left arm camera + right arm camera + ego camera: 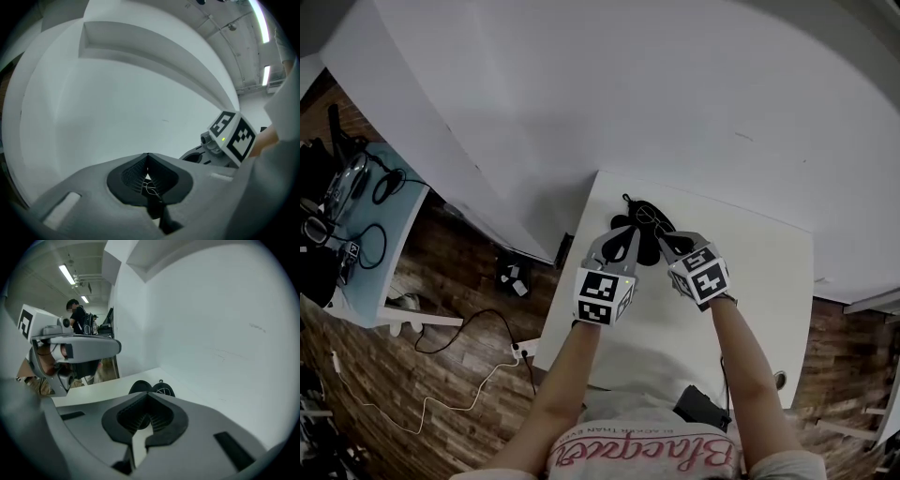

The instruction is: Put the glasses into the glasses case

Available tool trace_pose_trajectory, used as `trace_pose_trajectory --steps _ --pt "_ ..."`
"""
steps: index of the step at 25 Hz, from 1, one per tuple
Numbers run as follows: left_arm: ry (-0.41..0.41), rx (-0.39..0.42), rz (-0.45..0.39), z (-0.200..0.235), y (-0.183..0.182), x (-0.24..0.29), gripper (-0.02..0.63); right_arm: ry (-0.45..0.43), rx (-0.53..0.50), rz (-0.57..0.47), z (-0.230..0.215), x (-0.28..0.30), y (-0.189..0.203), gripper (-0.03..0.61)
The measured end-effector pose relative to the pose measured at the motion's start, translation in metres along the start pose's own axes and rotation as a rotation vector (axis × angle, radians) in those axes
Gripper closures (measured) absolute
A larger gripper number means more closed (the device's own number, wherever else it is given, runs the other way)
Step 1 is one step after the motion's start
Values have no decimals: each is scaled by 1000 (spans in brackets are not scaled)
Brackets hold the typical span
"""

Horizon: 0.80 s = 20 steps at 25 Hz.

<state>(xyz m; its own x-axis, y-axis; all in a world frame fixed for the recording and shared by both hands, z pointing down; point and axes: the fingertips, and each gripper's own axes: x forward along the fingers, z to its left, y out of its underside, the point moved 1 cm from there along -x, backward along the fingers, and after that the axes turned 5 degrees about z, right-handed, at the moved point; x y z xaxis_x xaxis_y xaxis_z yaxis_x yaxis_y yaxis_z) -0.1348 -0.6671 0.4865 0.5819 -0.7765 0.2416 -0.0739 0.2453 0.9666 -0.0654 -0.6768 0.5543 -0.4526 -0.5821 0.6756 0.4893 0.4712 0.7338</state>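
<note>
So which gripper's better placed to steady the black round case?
Right gripper, probably: the black round case lies just past its shut jaws. The left gripper faces the wall, with thin wire between its jaws.

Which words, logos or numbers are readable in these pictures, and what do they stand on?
Shirt: pink script print, upside down, too unclear to read.
Glasses case: small white emblem, too small to read.
Cubes on left gripper and right gripper: black-and-white square patterns, no letters.
</note>
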Motion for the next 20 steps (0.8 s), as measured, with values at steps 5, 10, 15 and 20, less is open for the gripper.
trace_pose_trajectory --steps 5,10,15,20 --pt "5 32 -30 -29 -12 -16 609 31 7 -73 15 -49 -8 569" --pt "9 38 -51 -63 -18 -34 609 60 60 -161 27 -101 -4 569" --pt "15 49 -79 -100 -28 -52 609 87 146 -305 34 -155 0 569" --pt "25 72 -106 -136 -39 -70 609 110 178 -415 45 -204 2 569"
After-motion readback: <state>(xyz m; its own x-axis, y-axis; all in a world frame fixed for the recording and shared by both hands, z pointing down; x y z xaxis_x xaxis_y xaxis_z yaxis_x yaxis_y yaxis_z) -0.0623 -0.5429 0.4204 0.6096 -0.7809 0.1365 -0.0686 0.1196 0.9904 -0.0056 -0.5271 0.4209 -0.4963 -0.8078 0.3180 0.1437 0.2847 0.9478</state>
